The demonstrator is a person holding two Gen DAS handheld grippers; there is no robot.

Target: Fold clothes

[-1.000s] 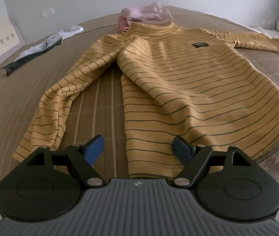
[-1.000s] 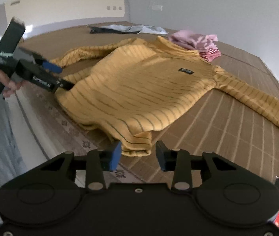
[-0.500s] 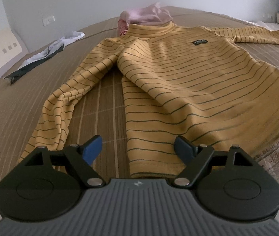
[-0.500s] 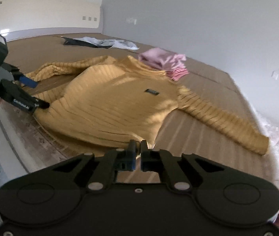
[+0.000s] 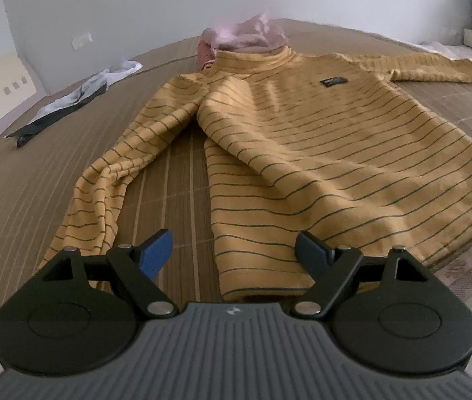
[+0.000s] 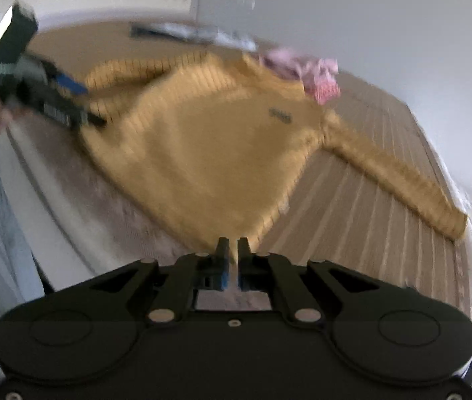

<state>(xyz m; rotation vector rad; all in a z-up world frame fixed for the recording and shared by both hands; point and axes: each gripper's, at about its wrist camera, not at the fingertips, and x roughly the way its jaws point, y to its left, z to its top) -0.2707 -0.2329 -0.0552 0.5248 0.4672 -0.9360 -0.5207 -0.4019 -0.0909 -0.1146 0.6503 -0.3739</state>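
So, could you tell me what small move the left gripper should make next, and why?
Probably close the left gripper on the sweater's hem. Its fingers are spread wide around the near hem corner without gripping it, while the right gripper looks already pinched on the opposite hem corner, though that view is blurred. With both corners held, the hem could be lifted evenly for the fold.

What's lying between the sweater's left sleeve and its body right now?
Nothing: the left wrist view shows only bare woven bed mat between the striped sweater body and its sleeve.
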